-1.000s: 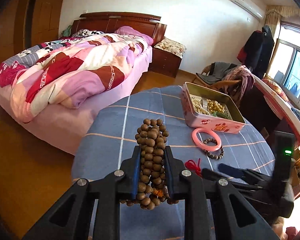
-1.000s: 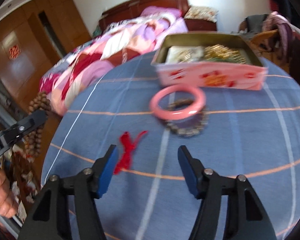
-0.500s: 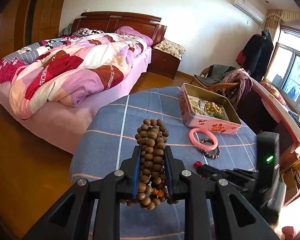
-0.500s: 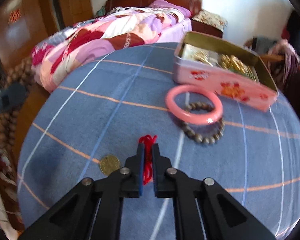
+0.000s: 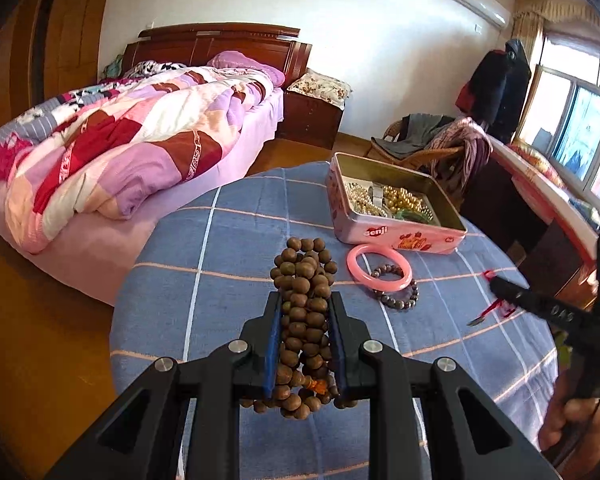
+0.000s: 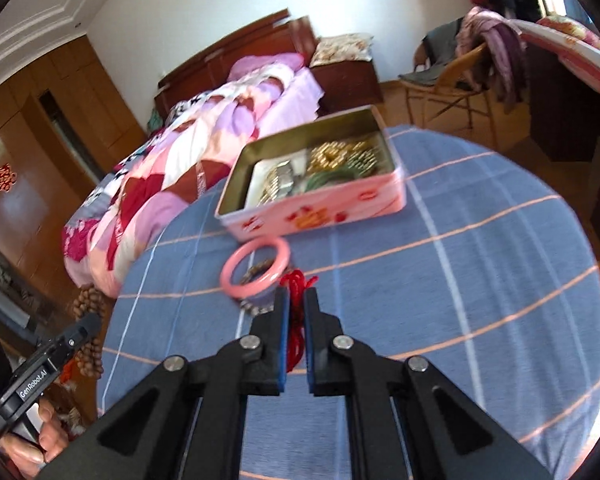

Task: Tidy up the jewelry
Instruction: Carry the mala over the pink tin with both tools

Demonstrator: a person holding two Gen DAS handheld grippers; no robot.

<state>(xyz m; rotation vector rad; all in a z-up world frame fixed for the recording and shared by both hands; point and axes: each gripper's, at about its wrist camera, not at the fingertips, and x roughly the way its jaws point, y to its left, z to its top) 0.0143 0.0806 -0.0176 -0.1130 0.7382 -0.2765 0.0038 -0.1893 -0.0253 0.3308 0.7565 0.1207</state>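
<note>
My left gripper (image 5: 305, 300) is shut on a bundle of brown wooden beads (image 5: 305, 280), held above the near side of the blue checked table (image 5: 228, 240). My right gripper (image 6: 296, 294) is shut on a red string cord (image 6: 296, 282), lifted off the cloth; in the left wrist view a coin pendant (image 5: 476, 322) dangles from it. A pink bangle (image 6: 256, 266) lies on a dark bead bracelet (image 5: 398, 292) in front of the open pink tin box (image 6: 312, 210), which holds gold and pearl jewelry.
A bed with a patchwork quilt (image 5: 120, 140) stands beyond the table's left edge. A wicker chair with clothes (image 5: 440, 144) and a dark desk (image 5: 540, 220) are at the right. The table's round edge drops to a wooden floor.
My right gripper closed on the red cord and lifted it with its coin off the table, moving toward the tin. My left gripper keeps hold of the brown beads.
</note>
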